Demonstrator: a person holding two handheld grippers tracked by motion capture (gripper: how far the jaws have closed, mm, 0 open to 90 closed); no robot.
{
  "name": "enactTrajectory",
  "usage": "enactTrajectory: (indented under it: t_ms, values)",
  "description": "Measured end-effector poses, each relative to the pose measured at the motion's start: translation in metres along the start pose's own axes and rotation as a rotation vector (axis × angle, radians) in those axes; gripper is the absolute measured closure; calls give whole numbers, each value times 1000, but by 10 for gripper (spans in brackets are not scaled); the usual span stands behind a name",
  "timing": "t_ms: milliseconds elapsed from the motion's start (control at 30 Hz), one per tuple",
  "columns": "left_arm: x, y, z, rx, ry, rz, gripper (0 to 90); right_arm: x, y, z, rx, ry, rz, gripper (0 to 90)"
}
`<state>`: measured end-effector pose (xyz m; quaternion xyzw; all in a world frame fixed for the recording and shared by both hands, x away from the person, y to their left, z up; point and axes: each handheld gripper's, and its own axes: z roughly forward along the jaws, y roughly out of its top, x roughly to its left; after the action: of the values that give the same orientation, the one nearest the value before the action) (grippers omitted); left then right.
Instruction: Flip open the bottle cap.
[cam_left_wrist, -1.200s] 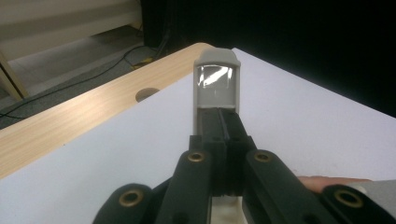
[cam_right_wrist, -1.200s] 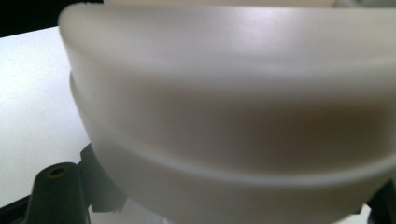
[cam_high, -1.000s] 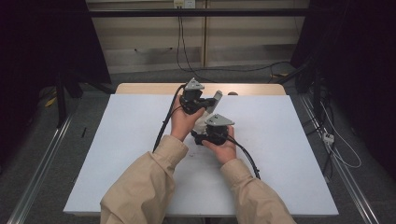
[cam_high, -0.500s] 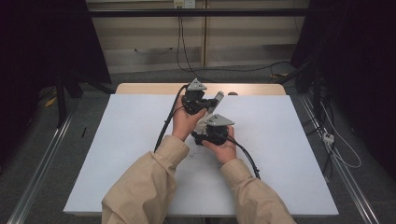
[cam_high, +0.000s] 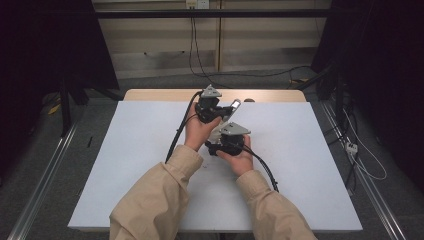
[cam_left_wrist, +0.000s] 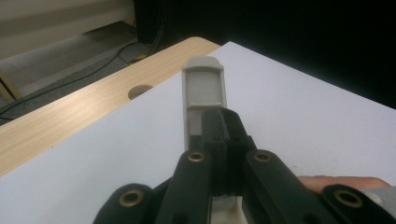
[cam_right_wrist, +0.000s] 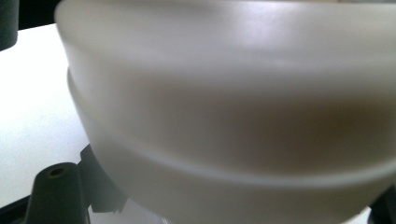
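Work in hand: 2 grippers hold 1 pale grey-white object together above the middle of the white table (cam_high: 125, 165).
Left gripper (cam_left_wrist: 219, 140): jaws clenched on a flat grey-white handle (cam_left_wrist: 203, 91), which sticks out past the jaw tips toward the table's far wooden edge (cam_left_wrist: 70, 116).
Right gripper (cam_high: 227, 142): sits just beside the left gripper (cam_high: 212, 107), nearer the person. Its own view is pressed against a rounded translucent white body (cam_right_wrist: 233, 107); whether its jaws are clamped on it I cannot tell.
Object's place: lifted between both hands, its grey tip (cam_high: 235, 104) pointing away from the person.
Progress: pick-up looks done; whatever joining, pulling apart or setting down is meant appears not yet finished.
Count: 2 grippers, 2 hands, 1 held object, 1 table.
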<state>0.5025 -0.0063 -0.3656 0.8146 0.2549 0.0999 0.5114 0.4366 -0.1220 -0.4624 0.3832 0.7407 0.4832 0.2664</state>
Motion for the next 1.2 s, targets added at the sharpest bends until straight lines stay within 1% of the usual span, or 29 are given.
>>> enactTrajectory:
  t_ms: [67,133,267,367,500,833,1033,1100,1200]
  values:
    - [1,-1,0,9,-1,-6,900,0,0,0,0,0,0,187]
    - [1,-1,0,17,0,-1,900,0,0,0,0,1,0,187]
    - [1,-2,1,15,1,-5,900,0,0,0,0,1,0,187]
    - [1,-3,3,27,0,-4,900,0,0,0,1,2,-1,187]
    - [1,-3,4,27,3,0,900,0,0,0,2,3,-1,187]
    - [1,-3,5,35,-6,-3,900,0,0,0,4,4,-2,187]
    - [2,-3,3,42,-10,-4,900,-1,0,0,5,5,-3,187]
    - [2,-3,3,43,-8,2,900,0,0,0,5,4,-4,186]
    - [2,-4,2,43,-10,-3,900,0,0,0,5,4,-3,186]
